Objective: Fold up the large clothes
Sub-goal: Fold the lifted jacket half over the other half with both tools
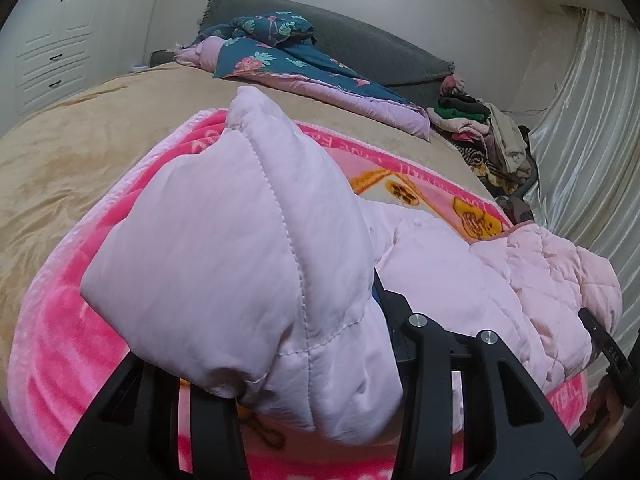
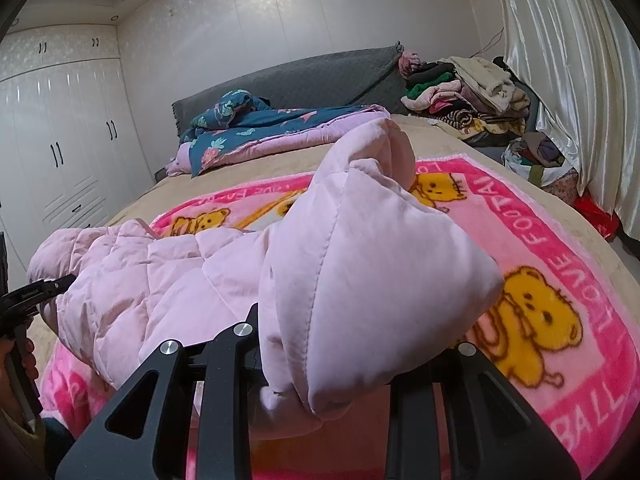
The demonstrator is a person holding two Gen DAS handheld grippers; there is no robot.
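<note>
A pale pink quilted jacket (image 1: 440, 280) lies across the near part of a pink bear-print blanket (image 2: 532, 240), which is spread over the tan cover of a bed (image 1: 80, 152). Both grippers hold it up by its ends, so the cloth sags between them and each camera is half filled by a bunched fold. In the left wrist view the left gripper (image 1: 320, 392) has a thick wad of the jacket between its black fingers (image 1: 420, 360); the tips are buried under the cloth, so the fingers read as pinching the jacket. In the right wrist view the right gripper (image 2: 320, 380) holds the other end (image 2: 360, 264) the same way, its fingers (image 2: 224, 360) closed on a fold that stands up and droops forward over them. The rest of the jacket runs off toward the left edge of that view, where the left gripper shows at the blanket's near edge. At the head end of the bed a dark blue floral quilt (image 2: 248, 124) with a lilac lining lies crumpled against a grey headboard (image 2: 312, 76). A heap of mixed clothes (image 2: 460, 92) sits at the far right corner of the bed beside a shiny cream curtain (image 2: 560, 60). White wardrobe doors (image 2: 60, 140) stand along the left wall.
</note>
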